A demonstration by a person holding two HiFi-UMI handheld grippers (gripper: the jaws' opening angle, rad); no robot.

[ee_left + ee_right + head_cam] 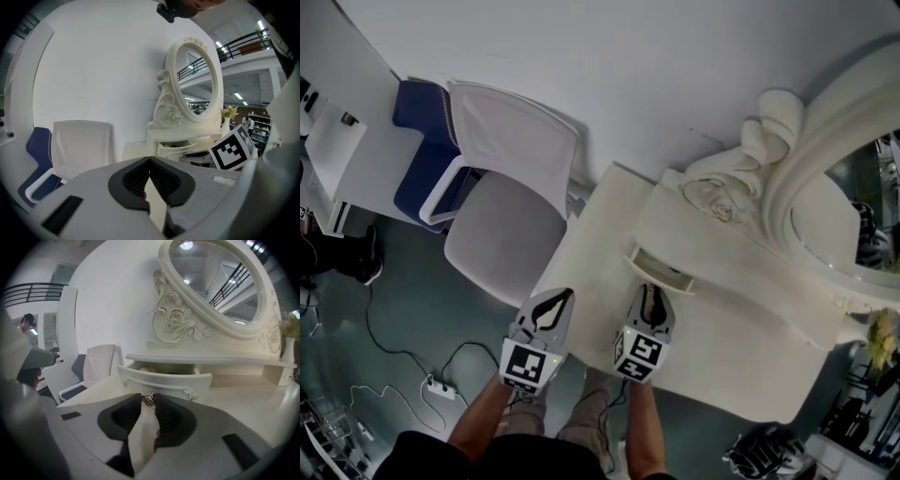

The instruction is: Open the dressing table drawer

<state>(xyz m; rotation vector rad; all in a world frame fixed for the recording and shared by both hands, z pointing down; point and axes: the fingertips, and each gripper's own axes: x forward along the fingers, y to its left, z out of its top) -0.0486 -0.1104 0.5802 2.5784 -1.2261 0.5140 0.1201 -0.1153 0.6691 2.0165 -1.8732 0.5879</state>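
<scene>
Cream dressing table [609, 234], curved drawer [164, 380] ajar, right gripper [652, 295] pinching metal knob [149, 400]

My right tool [149, 404] pinches the small metal knob [148, 399] of the drawer [180, 380], which stands partly open just ahead.

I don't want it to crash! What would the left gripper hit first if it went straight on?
Probably the table, near its left edge, since the left gripper tilts down toward it. Depth is unclear; it might pass to the wall behind.
</scene>
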